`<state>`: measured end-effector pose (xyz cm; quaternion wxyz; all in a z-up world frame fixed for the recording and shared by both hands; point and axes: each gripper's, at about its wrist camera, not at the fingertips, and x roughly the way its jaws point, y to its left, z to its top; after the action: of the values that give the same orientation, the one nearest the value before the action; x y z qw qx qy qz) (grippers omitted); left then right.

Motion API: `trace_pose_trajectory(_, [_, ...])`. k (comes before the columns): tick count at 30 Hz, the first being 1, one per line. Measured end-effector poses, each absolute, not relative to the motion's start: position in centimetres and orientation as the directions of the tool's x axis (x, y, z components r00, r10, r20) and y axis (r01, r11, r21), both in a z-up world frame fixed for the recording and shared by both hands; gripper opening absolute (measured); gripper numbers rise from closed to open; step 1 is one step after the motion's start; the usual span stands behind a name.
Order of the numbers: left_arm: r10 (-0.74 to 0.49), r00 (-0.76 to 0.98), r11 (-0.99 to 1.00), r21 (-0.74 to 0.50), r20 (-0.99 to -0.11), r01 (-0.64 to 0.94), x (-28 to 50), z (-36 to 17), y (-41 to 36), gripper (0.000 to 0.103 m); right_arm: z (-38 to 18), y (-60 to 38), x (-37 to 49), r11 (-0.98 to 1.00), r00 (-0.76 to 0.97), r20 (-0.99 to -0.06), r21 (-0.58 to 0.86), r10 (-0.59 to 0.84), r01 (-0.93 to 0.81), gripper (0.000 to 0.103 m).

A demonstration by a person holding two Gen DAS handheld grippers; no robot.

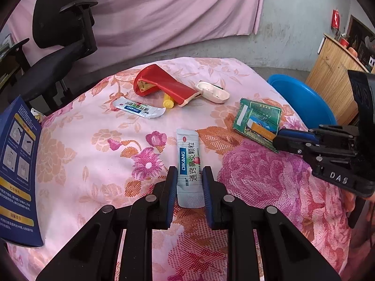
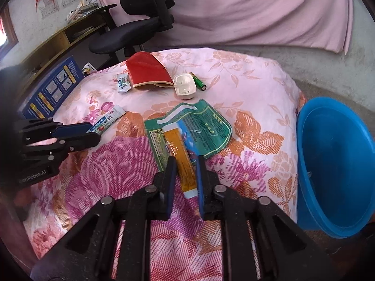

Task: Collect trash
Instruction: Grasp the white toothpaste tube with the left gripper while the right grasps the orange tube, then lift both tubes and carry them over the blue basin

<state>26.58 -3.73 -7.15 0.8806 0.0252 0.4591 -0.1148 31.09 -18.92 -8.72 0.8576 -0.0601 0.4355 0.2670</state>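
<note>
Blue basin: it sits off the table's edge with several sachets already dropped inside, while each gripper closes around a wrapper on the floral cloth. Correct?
Not quite. The right wrist view shows the blue basin holding no sachets. The rest stands: the left gripper straddles a DIKANG sachet, the right gripper an orange sachet, both on the floral cloth.

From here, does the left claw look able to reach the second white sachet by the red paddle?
Probably not yet. The left claw already straddles the near sachet, jaws either side of it. The far sachet lies in the open on the cloth, path unobstructed, so clearing the near sachet first seems needed.
</note>
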Motion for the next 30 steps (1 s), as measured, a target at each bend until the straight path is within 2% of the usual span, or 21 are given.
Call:
trace_pose_trajectory(6, [-0.207,0.563,0.972,-0.102,-0.8,0.212,26.2,-6.5,-3.1,0.018,-8.1,-19.3,30.3,0.855,0.527,-0.749,0.102,0.402,-0.508,0.035])
trace_pose_trajectory(10, [-0.214,0.594,0.971,-0.102,-0.776,0.217,25.6,-5.7,-3.3,0.017,-7.1,-20.0,29.5,0.86,0.581,-0.7,0.094,0.416,-0.502,0.035])
trace_pose_trajectory(15, [-0.224,0.679,0.97,-0.09,-0.7,0.226,24.6,-3.9,-4.2,0.017,-5.3,-20.2,27.8,0.871,0.687,-0.604,0.023,0.403,-0.49,0.035])
trace_pose_trajectory(23, [-0.241,0.855,0.97,-0.088,-0.459,0.227,22.3,0.1,-5.4,0.017,-1.7,-23.2,26.1,0.91,0.833,-0.375,0.076,0.406,-0.409,0.035])
trace_pose_trajectory(30, [-0.295,0.936,0.955,-0.028,-0.192,0.295,19.9,4.6,-8.6,0.017,1.2,-25.7,23.9,0.934,0.921,-0.161,0.097,0.356,-0.344,0.035])
